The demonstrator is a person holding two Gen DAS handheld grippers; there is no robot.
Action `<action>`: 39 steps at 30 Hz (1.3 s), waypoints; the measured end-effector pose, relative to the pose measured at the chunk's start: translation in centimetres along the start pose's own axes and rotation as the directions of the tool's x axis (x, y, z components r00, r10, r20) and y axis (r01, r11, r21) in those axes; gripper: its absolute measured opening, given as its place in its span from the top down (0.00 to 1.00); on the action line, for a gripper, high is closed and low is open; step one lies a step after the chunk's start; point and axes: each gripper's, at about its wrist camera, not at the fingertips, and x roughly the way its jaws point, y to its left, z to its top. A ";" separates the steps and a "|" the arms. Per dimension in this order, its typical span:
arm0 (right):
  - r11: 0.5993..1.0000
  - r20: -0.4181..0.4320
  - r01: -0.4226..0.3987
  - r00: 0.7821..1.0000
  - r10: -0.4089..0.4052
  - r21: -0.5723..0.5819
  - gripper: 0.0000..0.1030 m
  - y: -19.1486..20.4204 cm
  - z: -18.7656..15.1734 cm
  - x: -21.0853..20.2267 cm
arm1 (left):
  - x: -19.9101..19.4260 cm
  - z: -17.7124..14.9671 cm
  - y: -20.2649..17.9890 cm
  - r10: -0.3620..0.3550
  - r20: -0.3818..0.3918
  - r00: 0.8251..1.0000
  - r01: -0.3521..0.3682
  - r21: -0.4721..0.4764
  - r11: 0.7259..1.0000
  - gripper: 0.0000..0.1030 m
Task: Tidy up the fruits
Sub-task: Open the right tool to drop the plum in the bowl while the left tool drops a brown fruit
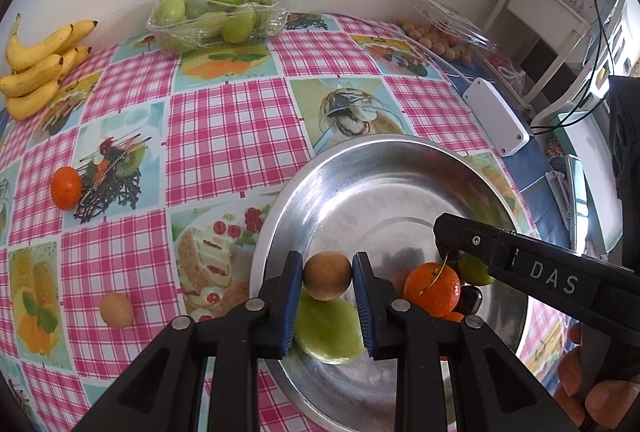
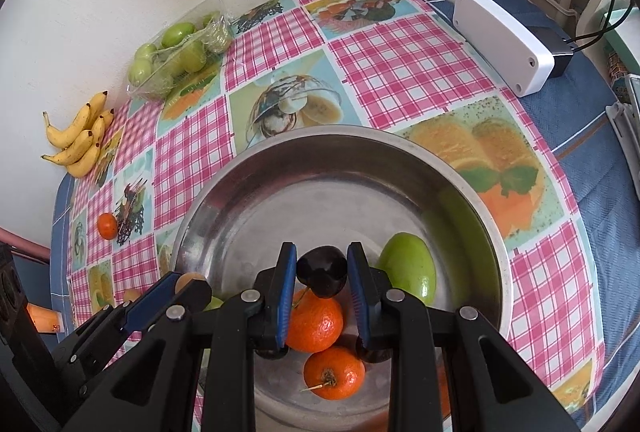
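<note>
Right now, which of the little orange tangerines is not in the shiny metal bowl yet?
The small orange tangerine lying alone on the pink checked tablecloth, by the printed black basket picture. The others already sit inside the round metal bowl.

A shiny metal bowl [image 2: 472, 191] sits on a glossy checked tablecloth [image 2: 420, 67]; clear plastic punnet [image 1: 218, 17].

- Round tan-brown longan [image 1: 327, 275]: pinched between left claw [image 1: 327, 278] pads, above shiny steel bowl [image 1: 360, 167].
- Dark glossy cherry [image 2: 322, 271]: clamped in right claw [image 2: 321, 274].
- In bowl: two orange mandarins [image 2: 315, 324], green apple [image 2: 412, 274].
- On tabletop: loose mandarin [image 1: 66, 187], pale longan [image 1: 116, 310].
</note>
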 end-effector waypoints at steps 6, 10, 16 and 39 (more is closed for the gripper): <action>1.000 -0.008 0.007 1.000 -0.007 -0.006 0.73 0.1 0.0 0.4 | 0.3 0.0 -0.1 -0.002 -0.002 1.000 0.002 0.004 1.000 0.73; 1.000 -0.009 0.007 1.000 -0.007 -0.008 0.73 0.2 0.0 0.5 | 0.3 0.0 -0.3 -0.006 -0.006 1.000 0.006 0.004 1.000 0.73; 1.000 -0.008 0.004 1.000 -0.004 -0.022 0.68 0.5 0.1 0.4 | 0.0 0.1 -0.4 -0.011 -0.016 1.000 0.011 0.007 1.000 0.71; 0.995 0.009 0.052 0.999 -0.052 -0.082 0.65 2.1 -0.6 -3.0 | -3.9 0.4 3.4 0.089 -0.047 0.995 -0.094 -0.135 0.986 0.52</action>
